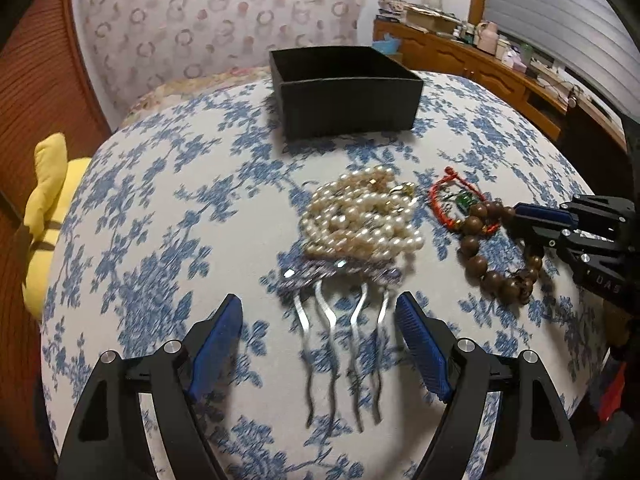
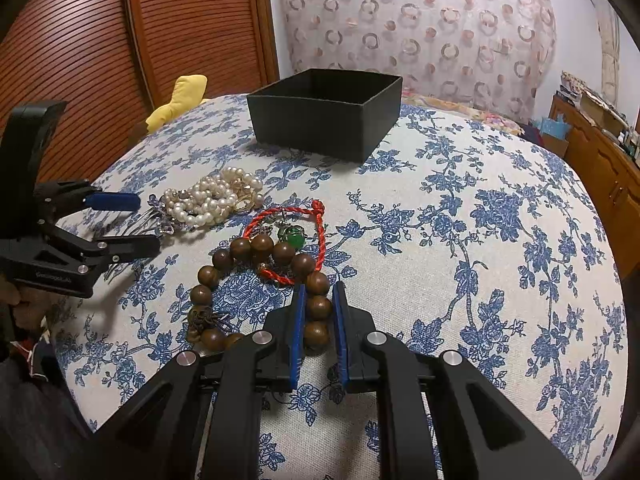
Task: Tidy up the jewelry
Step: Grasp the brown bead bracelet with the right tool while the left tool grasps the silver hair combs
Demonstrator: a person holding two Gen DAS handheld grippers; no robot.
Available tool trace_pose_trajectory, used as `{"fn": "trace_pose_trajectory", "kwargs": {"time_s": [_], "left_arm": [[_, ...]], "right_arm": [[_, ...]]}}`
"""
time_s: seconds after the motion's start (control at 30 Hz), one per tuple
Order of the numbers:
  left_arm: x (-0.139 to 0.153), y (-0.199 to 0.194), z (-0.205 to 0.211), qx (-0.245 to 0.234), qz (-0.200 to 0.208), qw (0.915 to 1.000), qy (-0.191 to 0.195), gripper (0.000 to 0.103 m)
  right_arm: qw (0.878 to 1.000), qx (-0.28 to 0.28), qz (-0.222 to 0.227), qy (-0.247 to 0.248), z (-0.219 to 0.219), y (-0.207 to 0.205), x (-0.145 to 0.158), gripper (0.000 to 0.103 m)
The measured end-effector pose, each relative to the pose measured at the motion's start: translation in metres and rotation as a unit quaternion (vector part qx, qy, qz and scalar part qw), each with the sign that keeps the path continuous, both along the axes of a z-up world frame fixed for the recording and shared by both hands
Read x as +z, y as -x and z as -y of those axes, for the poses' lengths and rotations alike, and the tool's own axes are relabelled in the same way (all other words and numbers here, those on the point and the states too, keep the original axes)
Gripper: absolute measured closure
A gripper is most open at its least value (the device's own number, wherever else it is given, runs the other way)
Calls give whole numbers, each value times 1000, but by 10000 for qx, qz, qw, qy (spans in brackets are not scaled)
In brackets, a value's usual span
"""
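A pile of pearl necklaces (image 1: 360, 216) lies on the blue-flowered cloth, partly over a silver hair comb (image 1: 340, 320). My left gripper (image 1: 320, 312) is open, its blue pads on either side of the comb's prongs. A red cord bracelet (image 2: 288, 236) with a green stone and a wooden bead bracelet (image 2: 260, 280) lie to the right. My right gripper (image 2: 319, 296) is shut on the wooden bead bracelet, beads pinched between its blue pads. A black open box (image 1: 344, 88) stands beyond the jewelry; it also shows in the right wrist view (image 2: 324, 114).
A yellow soft toy (image 1: 48, 208) sits at the table's left edge. A wooden louvred door (image 2: 100, 60) is on the left, a patterned curtain (image 2: 420, 20) behind, and a cluttered wooden sideboard (image 1: 480, 60) to the right. The cloth-covered table (image 2: 480, 240) extends rightward.
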State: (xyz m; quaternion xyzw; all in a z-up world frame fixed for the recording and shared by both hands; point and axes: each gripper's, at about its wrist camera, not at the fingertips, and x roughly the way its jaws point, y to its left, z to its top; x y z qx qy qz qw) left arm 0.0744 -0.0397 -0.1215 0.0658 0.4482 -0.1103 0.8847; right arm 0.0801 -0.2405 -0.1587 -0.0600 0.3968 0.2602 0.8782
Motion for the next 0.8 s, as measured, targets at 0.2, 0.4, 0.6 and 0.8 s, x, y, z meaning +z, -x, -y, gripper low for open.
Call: {"fn": "trace_pose_trajectory", "kwargs": {"time_s": [0.2,0.4,0.6,0.8], "left_arm": [[-1,-3,4,-80,43,10000,21,36],[3,7,-6,-48,39,9999,149,46],[13,20,-27,154,172,9993,303,46],[23,22,-40,327,335,9981,389,46]], "right_arm": [[10000,3,0,1,0,0,0,87],[10000,10,3,0,0,0,0,86],[10000,44,39,-12,-2,0,2,88],[9995,105,265,-150,-6,4,19,88]]}}
